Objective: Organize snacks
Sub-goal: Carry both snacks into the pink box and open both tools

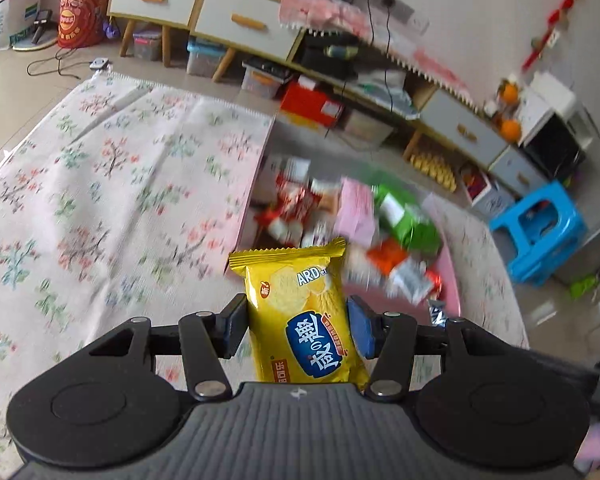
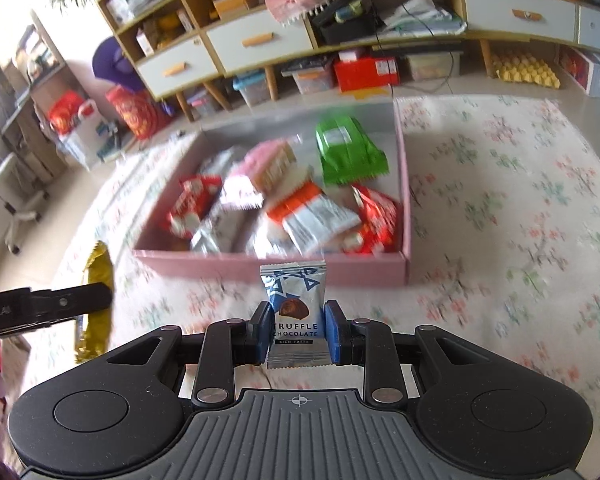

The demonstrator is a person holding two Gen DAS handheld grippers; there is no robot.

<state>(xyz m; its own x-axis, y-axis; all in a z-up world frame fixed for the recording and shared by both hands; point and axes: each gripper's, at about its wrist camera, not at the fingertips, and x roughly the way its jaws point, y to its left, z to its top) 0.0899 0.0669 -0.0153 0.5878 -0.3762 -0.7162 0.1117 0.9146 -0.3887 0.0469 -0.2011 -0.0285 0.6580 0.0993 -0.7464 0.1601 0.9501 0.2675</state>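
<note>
My left gripper [image 1: 298, 326] is shut on a yellow chip packet [image 1: 300, 312], held upright above the floral rug. It also shows at the left of the right wrist view as the yellow packet [image 2: 96, 300]. My right gripper [image 2: 297, 330] is shut on a small blue-and-silver truffle chocolate packet [image 2: 294, 316], just in front of the pink box [image 2: 260, 270]. The pink box holds several snack packets, among them a green one [image 2: 346, 152], red ones [image 2: 192, 208] and an orange-white one [image 2: 312, 216]. The same box shows beyond the chip packet in the left wrist view [image 1: 356, 208].
A floral rug [image 1: 100, 184] covers the floor around the box. A low cabinet with drawers [image 2: 260, 40] and storage bins stands behind. A blue plastic stool [image 1: 540, 228] stands at the right. Red bags [image 2: 136, 114] sit at the back left.
</note>
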